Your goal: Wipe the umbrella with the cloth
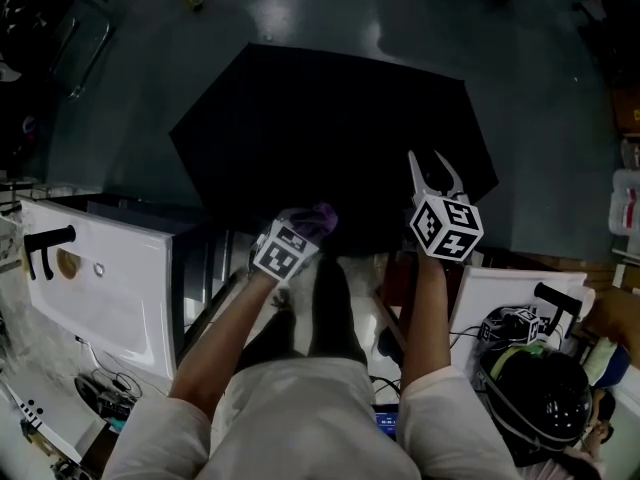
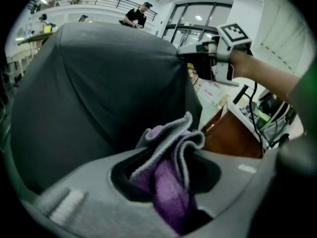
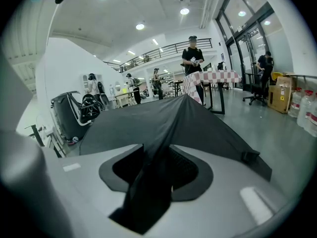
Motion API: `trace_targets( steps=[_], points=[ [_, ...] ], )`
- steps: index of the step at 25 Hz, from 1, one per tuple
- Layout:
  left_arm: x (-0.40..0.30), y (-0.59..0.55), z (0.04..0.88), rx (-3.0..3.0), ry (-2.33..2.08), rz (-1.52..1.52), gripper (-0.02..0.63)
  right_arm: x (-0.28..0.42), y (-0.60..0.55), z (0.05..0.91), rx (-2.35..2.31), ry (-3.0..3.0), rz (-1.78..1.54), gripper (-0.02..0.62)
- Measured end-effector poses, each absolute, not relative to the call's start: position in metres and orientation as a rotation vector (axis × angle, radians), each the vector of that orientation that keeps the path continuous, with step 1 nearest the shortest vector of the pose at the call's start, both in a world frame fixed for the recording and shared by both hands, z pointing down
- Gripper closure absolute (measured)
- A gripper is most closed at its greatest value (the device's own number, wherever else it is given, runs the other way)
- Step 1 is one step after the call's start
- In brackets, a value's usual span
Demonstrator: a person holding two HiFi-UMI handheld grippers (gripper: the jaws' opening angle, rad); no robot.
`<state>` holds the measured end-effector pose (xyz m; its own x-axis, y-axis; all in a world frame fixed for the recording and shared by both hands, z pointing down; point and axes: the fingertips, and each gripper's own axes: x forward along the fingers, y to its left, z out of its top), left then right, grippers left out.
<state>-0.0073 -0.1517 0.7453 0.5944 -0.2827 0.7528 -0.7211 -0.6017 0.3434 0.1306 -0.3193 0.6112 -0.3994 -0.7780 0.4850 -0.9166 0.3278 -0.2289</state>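
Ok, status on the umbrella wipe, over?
Left claw shut on folded purple cloth, by the canopy's near edge. Right claw shut on open black fabric umbrella, at its rim. Nothing seen lying on the canopy.

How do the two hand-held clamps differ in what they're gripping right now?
The left gripper is shut on a bunched purple cloth; the right gripper is shut on a fold of canopy of the open black umbrella. In the head view the right gripper reaches further over the canopy than the left gripper. Both are closed on fabric.
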Motion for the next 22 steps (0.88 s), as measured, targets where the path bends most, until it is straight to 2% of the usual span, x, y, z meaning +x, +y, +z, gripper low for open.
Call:
trace_targets(
  steps=[7,12,16,22],
  points=[
    [0.003,-0.114,0.78,2.048,-0.682,0.853,0.468,0.13,-0.317,0.61,1.526,-2.304,0.691,0.428],
    [0.0,-0.11,0.771,2.009,-0.682,0.781,0.468,0.129,-0.313,0.602,1.51,-2.323,0.701,0.42],
    [-0.008,-0.142,0.713,2.091,-0.696,0.61,0.466,0.133,-0.304,0.592,1.498,-2.335,0.707,0.417],
    [0.005,-0.241,0.572,2.423,-0.781,0.462,0.466,0.143,-0.281,0.591,1.516,-2.33,0.789,0.417]
  ],
)
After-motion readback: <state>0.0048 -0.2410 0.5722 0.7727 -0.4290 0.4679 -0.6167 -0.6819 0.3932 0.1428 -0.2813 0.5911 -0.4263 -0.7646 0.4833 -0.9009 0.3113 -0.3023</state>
